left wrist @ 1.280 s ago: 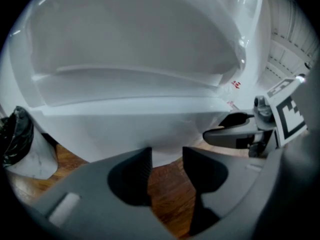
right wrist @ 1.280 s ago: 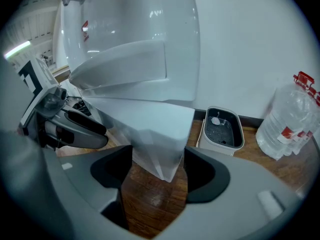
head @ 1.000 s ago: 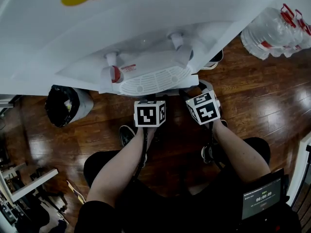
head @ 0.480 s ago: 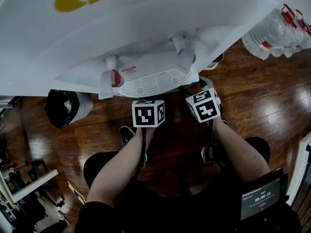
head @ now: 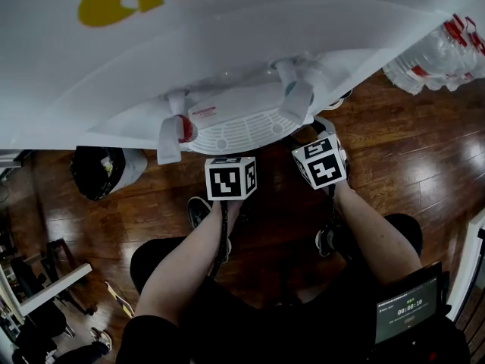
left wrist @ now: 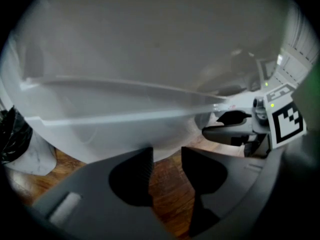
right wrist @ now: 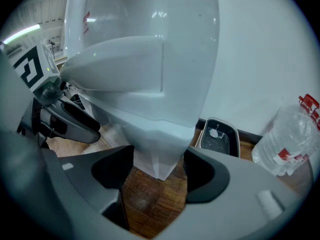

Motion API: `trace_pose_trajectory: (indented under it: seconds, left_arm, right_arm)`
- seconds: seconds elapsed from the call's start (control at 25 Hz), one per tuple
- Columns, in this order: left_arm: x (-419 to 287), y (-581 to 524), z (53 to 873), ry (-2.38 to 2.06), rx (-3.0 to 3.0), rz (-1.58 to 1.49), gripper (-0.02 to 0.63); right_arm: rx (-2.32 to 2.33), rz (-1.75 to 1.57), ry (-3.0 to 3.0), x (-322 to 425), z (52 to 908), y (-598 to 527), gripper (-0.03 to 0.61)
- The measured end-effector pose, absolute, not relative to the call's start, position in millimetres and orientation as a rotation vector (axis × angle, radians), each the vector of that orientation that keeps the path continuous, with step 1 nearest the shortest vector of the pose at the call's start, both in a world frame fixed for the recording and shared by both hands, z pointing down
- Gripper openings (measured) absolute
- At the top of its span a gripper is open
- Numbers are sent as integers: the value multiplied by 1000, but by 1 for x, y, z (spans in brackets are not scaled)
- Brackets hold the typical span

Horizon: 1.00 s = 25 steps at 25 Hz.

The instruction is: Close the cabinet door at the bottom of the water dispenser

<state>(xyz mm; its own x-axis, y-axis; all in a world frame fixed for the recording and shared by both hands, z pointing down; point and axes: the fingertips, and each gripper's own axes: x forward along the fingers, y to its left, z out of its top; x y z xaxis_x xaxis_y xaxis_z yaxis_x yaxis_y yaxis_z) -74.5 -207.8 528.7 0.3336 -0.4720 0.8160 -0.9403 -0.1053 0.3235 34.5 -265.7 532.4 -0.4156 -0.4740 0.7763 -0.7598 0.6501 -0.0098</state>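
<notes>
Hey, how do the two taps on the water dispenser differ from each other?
The left tap carries a red part; the right tap looks all white. The left tap hangs near the left end of the drip tray, the right tap near its right end. Both are white-bodied and stick out over that tray.

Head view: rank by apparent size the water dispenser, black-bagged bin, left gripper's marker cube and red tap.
water dispenser
black-bagged bin
left gripper's marker cube (close to the bin, nearer the camera: unsure)
red tap
</notes>
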Motion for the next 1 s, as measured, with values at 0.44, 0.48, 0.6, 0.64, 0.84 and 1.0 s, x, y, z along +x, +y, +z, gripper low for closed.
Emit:
trace_pose_trajectory:
  seconds: [0.44,0.48,0.6,0.64,0.84,1.0]
  left_arm:
    - [-77,-202,535,-1206,1722,695,196]
    - [-71,-199,536,-1163,1727,675,196]
    - [-61,-196,527,-1124,1730,630,193]
    - [-61,-195,521,-1135,1730,625,193]
    - [-48,-192,500,-1164,1772,611,193]
    - [-44,-188,487,-1192,1783,567,193]
  right_arm:
    - [933,482,-2051,31,535,-274,310]
    - [925,486,-2034,32,537,-273,310]
    - [932,506,-1988,36,539,-273,310]
    - [946,515,-1981,36,537,-273,310]
    - [999,595,-2033,42,524,-266,284]
    - [1004,525,-2045,42,508,-252,129]
